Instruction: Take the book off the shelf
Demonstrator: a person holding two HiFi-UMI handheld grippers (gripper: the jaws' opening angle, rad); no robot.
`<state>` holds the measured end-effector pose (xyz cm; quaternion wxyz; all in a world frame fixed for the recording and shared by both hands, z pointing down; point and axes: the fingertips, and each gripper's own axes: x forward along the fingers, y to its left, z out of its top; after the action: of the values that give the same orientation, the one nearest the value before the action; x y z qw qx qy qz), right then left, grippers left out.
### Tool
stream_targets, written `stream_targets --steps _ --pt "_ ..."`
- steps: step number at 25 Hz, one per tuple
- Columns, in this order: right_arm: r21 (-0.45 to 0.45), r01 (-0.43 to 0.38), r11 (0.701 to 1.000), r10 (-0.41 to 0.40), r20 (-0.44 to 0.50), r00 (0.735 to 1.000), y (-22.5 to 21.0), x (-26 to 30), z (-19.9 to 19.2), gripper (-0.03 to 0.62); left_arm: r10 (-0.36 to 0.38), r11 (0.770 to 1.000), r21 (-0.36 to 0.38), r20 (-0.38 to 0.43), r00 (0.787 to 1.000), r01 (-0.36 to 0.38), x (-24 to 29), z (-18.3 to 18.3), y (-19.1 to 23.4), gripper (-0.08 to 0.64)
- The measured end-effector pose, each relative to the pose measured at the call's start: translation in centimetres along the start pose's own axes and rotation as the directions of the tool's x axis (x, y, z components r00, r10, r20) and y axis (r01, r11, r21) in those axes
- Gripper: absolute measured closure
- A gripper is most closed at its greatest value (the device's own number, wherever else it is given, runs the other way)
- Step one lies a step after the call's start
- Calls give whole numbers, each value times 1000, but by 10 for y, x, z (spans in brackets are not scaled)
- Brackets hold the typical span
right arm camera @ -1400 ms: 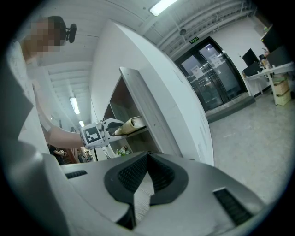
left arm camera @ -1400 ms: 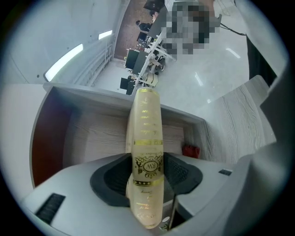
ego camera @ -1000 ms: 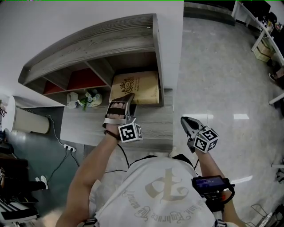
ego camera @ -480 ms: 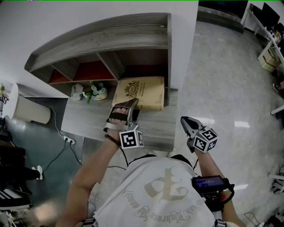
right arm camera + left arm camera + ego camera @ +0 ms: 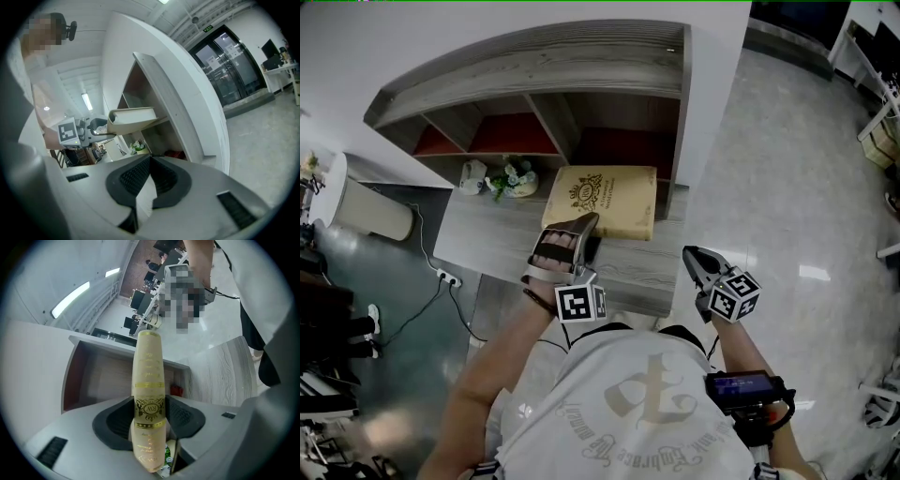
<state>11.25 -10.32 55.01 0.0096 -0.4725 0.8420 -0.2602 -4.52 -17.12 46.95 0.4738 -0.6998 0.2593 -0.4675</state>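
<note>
Left gripper (image 5: 579,230): jaws clamped on the book (image 5: 609,197). In the left gripper view the rounded, gold-printed spine stands between the dark pads (image 5: 186,416), which press on both covers. The jaws stand fairly wide because the book is thick.

Right gripper (image 5: 694,258): jaws closed on each other with nothing between them. It hangs off the right front corner of the ledge (image 5: 628,272), well apart from the book.

Book position: flat, cover up, over the right part of the ledge and in front of the right-hand compartment of the shelf (image 5: 534,66). The right gripper view shows it level and raised, with air under it. I cannot tell whether its far edge has cleared the opening. A small flower ornament (image 5: 514,178) sits to the left at the back of the ledge, near the book's left edge but apart from it.

Handling, as judged:
- A hardback by the look of it — stiff boards, so it should not sag or fold in the grip.
- It is thick, so probably fairly heavy for a one-ended hold. The grip sits at the near end of the spine, and most of the weight hangs beyond the jaws and will want to droop or twist.
- The cover looks smooth, so a slip between the pads is the main risk. A knock would hurt little.
- The best hold is across the spine nearer its middle — or the free right gripper could support the open edge.
</note>
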Motion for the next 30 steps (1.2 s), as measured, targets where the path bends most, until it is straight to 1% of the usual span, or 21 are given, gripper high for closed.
stream_targets --steps 5,12,17,20,23,26,28,30 --pt "-2 -31 1000 31 -22 999 7 7 -5 588 -16 1000 -22 -30 999 15 -12 -7 -9 345" --pt "-2 -63 998 63 -47 997 10 23 -8 588 -75 996 -56 -76 994 71 -9 -25 -35 345" --pt "1 -77 997 76 -61 995 10 34 -10 588 -136 985 -116 -106 985 124 -7 -38 -55 345" --pt "7 -87 996 88 -70 994 11 41 -13 588 -191 971 -167 -120 974 170 -4 -45 -72 347" --pt "12 -96 995 97 -80 992 11 45 -15 588 -270 944 -227 -121 955 238 -1 -50 -94 348" --pt "17 -99 995 100 -89 991 11 46 -19 588 -361 904 -288 -119 925 316 -2 -53 -118 348" --pt "21 -99 995 101 -95 990 11 46 -23 588 -420 870 -334 -115 900 363 -3 -55 -132 348" --pt "26 -98 995 100 -99 990 10 46 -25 588 -481 824 -392 -101 871 410 -4 -57 -144 348"
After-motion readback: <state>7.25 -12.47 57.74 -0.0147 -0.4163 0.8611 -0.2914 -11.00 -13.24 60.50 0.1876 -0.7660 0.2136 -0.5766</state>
